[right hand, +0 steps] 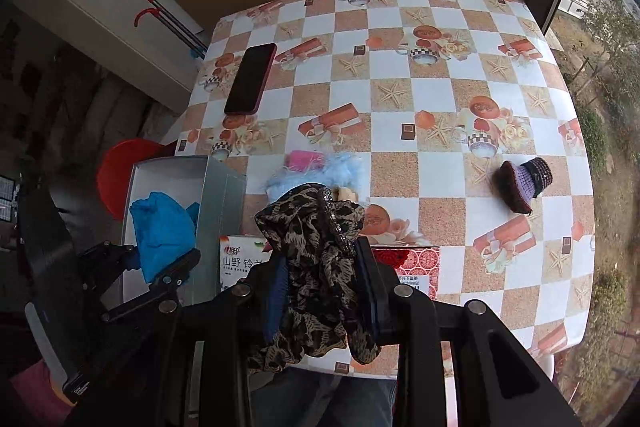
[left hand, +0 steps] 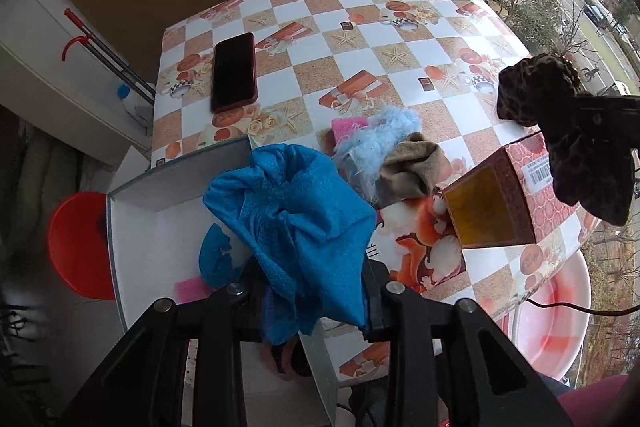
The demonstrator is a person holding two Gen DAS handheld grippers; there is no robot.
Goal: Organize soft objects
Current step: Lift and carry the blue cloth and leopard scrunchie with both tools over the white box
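In the left wrist view, the left gripper [left hand: 316,291] had its fingers clamped on a blue cloth [left hand: 296,223] above the open white box [left hand: 168,199] at the worktop [left hand: 400,39] edge; a fluffy light-blue piece [left hand: 384,135] and a tan cloth [left hand: 412,167] lay just beside it. In the right wrist view, the right gripper [right hand: 324,287] had its fingers closed on a leopard-print fabric [right hand: 316,267] above a red-patterned box [right hand: 416,263], with a small knitted purple hat [right hand: 524,183] lying well apart on the worktop.

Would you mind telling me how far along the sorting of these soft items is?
Done: little visible. In hand: left gripper holds the blue cloth over the white box; right gripper holds a patterned scarf. Left: fluffy blue piece, pink sponge, knitted hat.
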